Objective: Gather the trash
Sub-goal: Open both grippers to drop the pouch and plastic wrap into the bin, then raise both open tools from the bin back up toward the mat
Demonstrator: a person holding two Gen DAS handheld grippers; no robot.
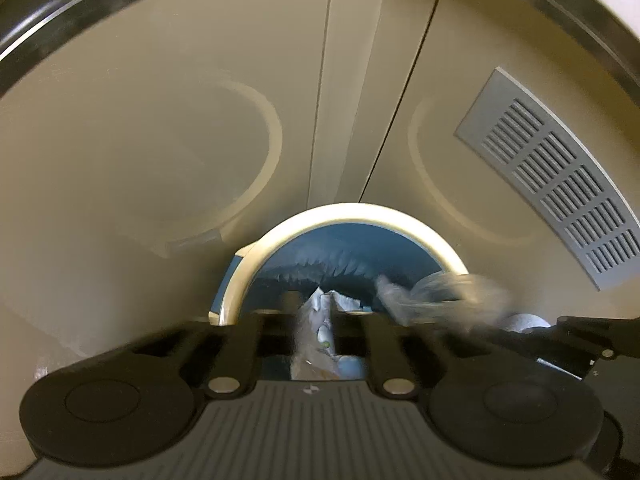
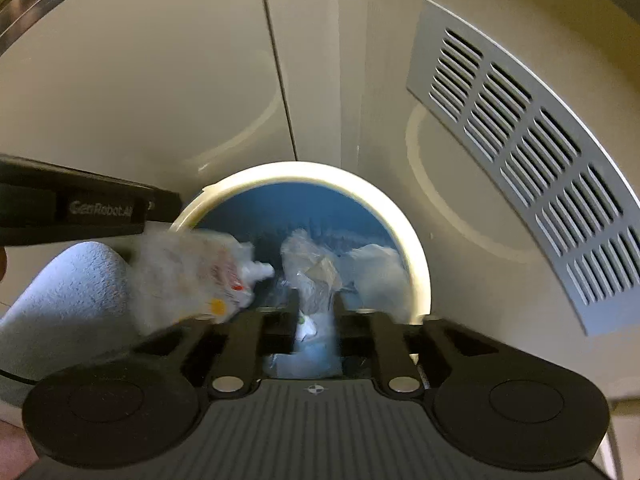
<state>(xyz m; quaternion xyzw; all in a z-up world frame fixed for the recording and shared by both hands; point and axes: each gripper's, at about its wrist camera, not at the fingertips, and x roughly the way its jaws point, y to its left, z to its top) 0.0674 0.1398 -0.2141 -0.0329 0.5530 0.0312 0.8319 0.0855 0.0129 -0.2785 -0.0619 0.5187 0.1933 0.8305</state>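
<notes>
A round bin (image 1: 256, 248) with a cream rim and a blue liner stands on the floor against cream cabinet doors (image 1: 160, 140), and everything here is placed from that bin. Behind it, a dark vertical seam (image 1: 400, 100) splits the two door panels, and each panel carries a faint curved oval relief. Up and to the right of the bin, a grey slotted vent grille (image 1: 556, 176) is set into the right-hand door; the right wrist view shows the same grille (image 2: 532, 160) closer and larger. A dark metallic band (image 1: 60, 12) arcs across the top corners above the doors. Over the near edge of the bin, the left gripper (image 1: 318, 308) has its jaws pinched on a crumpled silver-white wrapper (image 1: 316, 320), which hangs over the bin's opening. In the right wrist view the right gripper (image 2: 318, 304) likewise pinches a clear crumpled plastic piece (image 2: 312, 276) just above the bin (image 2: 416, 264), whose blue inside already holds pale plastic scraps (image 2: 376, 268). To the left of the bin in that view, the left gripper (image 2: 160, 212) reaches in with a blurred white wrapper (image 2: 192, 272) marked in red and yellow, and a light grey fuzzy sleeve (image 2: 68, 292) shows below it.
</notes>
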